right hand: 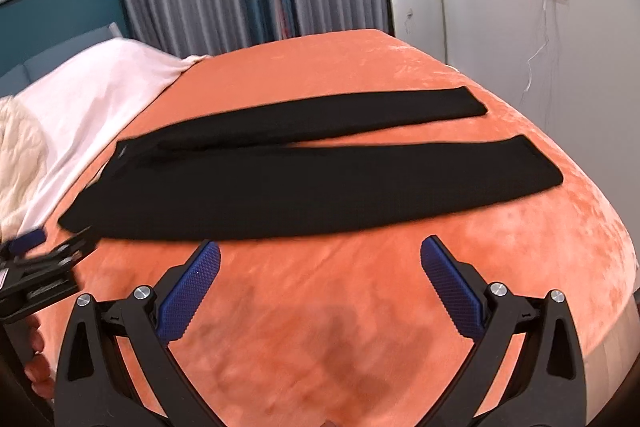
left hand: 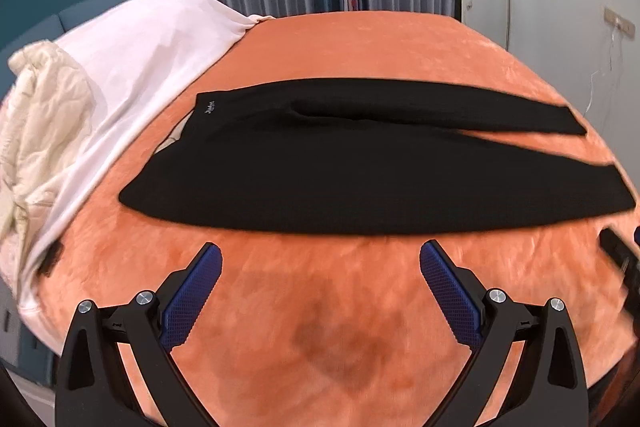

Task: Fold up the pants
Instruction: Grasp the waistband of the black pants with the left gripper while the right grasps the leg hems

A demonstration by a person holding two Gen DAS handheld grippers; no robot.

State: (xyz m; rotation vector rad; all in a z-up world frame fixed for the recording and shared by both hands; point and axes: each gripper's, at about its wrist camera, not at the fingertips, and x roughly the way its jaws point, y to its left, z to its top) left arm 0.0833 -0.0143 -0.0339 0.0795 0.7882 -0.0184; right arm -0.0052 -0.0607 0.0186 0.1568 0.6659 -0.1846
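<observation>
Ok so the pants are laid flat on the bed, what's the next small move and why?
Probably bring both grippers forward to the near leg's edge. The pants lie spread on the blanket, legs apart, unfolded. The left gripper and right gripper are open, empty, short of the cloth.

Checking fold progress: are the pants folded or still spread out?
Spread out: the black pants lie flat on the orange blanket, both legs apart.
</observation>
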